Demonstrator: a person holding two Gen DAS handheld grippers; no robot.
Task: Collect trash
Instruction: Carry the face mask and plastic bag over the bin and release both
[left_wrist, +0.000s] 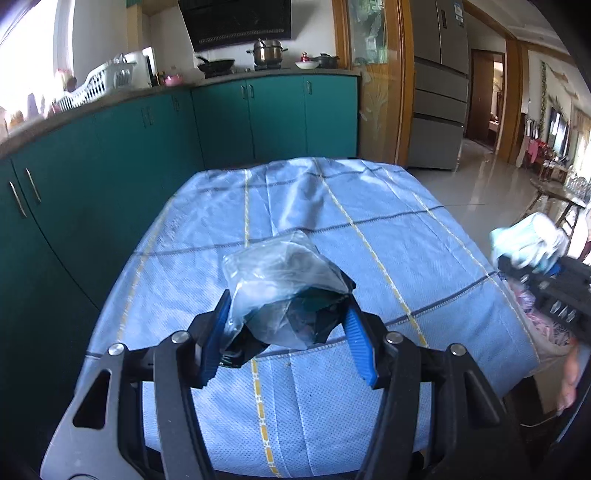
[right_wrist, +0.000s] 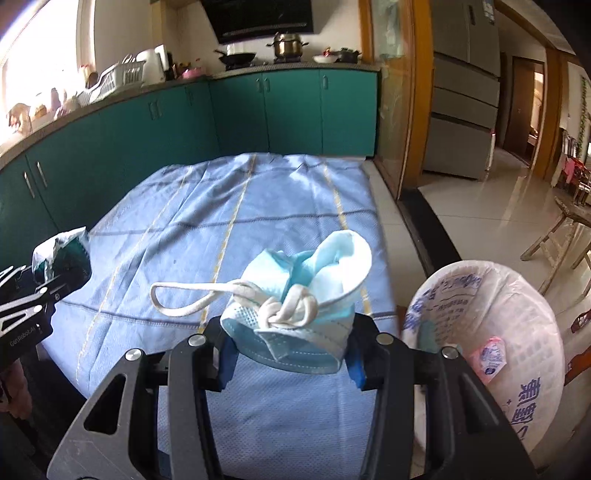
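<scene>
My left gripper (left_wrist: 286, 314) is shut on a crumpled clear plastic wrapper (left_wrist: 280, 284) with something dark inside, held above the blue checked tablecloth (left_wrist: 369, 240). My right gripper (right_wrist: 290, 332) is shut on a crumpled blue face mask (right_wrist: 314, 291) with white ear loops, held above the cloth near its right edge. The left gripper with the wrapper (right_wrist: 59, 254) shows at the left of the right wrist view. The right gripper with the mask (left_wrist: 528, 243) shows at the right of the left wrist view. A bin lined with a white printed bag (right_wrist: 517, 314) stands on the floor right of the table, with a pink wrapper (right_wrist: 489, 358) in it.
Teal kitchen cabinets (left_wrist: 221, 122) run along the left and far side, with pots and a dish rack on the counter. A glass door frame (right_wrist: 402, 110) and a grey fridge (right_wrist: 465, 92) stand to the right. A wooden stool (right_wrist: 565, 229) stands on the tiled floor.
</scene>
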